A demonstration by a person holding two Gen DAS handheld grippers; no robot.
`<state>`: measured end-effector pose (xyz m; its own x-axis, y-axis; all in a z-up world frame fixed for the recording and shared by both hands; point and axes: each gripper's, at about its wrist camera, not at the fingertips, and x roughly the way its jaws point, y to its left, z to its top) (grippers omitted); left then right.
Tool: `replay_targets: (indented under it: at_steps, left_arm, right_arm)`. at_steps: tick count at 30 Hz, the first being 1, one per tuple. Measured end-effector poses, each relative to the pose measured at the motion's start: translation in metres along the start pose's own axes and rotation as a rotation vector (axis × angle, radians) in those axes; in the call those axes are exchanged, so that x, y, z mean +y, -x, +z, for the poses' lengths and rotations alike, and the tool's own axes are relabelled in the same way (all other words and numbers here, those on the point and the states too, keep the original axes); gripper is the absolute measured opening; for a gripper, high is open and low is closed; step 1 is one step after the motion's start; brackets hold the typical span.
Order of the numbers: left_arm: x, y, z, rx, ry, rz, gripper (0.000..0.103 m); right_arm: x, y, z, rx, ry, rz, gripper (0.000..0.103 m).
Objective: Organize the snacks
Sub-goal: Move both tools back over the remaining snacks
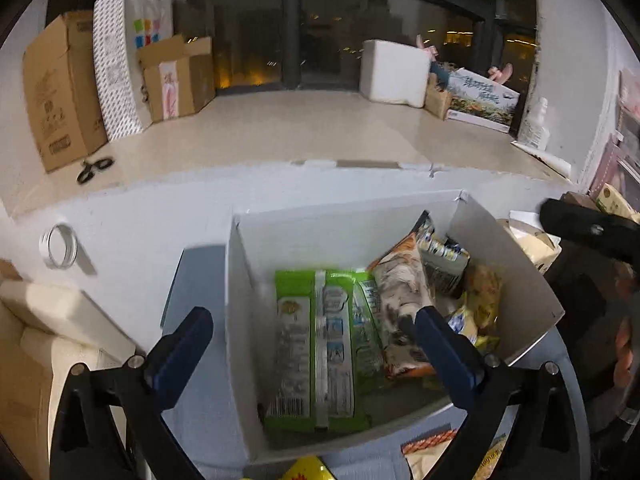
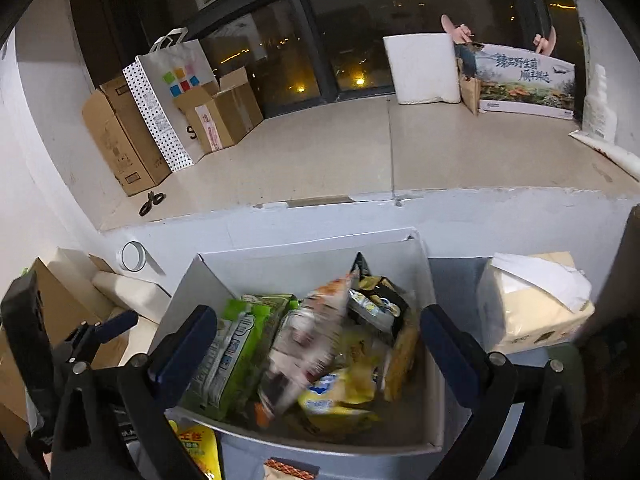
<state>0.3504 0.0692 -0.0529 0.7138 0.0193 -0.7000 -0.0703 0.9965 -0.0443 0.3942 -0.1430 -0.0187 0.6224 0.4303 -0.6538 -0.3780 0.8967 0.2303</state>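
Note:
An open white box (image 1: 300, 232) stands on the grey-blue table and holds several snack packs. A green pack (image 1: 312, 344) lies flat on its left side, with an orange-and-white bag (image 1: 400, 304) and yellow packs (image 1: 480, 300) to the right. My left gripper (image 1: 310, 316) hangs open over the box's left wall and touches no pack. My right gripper (image 2: 318, 314) is open above the same box (image 2: 304, 260). Below it the orange-and-white bag (image 2: 312, 328) is blurred, beside the green pack (image 2: 236, 344) and a yellow pack (image 2: 336, 396). Nothing is between its pads.
Loose snacks lie on the table before the box: a yellow pouch (image 2: 196, 448) and an orange-patterned pack (image 2: 288, 470). A tissue pack (image 2: 532, 304) sits right of the box. A tape roll (image 1: 60, 246) hangs on the wall, with scissors (image 1: 94, 170) and cardboard boxes (image 1: 60, 88) on the ledge.

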Motion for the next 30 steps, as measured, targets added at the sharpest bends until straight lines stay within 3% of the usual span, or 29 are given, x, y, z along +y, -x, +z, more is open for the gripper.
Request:
replay_targets:
  at_steps: [8,16,23,26,30]
  left_arm:
    - [0.011,0.048,-0.035,-0.003,0.014,-0.037,0.103]
    - [0.017,0.119,-0.116,-0.042,-0.03,-0.102,0.103]
    - [0.013,0.144,-0.194,-0.013,-0.02,-0.158,0.103]
    - [0.006,0.148,-0.209,0.009,-0.02,-0.167,0.103]
    - [-0.002,0.16,-0.22,0.006,-0.027,-0.165,0.103]
  right_arm:
    - [0.006,0.049,-0.036,-0.045,0.046,0.048,0.103]
    - [0.007,0.119,-0.127,-0.111,0.104,0.06,0.103]
    - [0.0,0.142,-0.208,-0.081,0.091,-0.002,0.103]
    - [0.001,0.141,-0.234,-0.045,0.088,0.001,0.103]
    - [0.014,0.136,-0.256,0.006,0.176,-0.046,0.103]
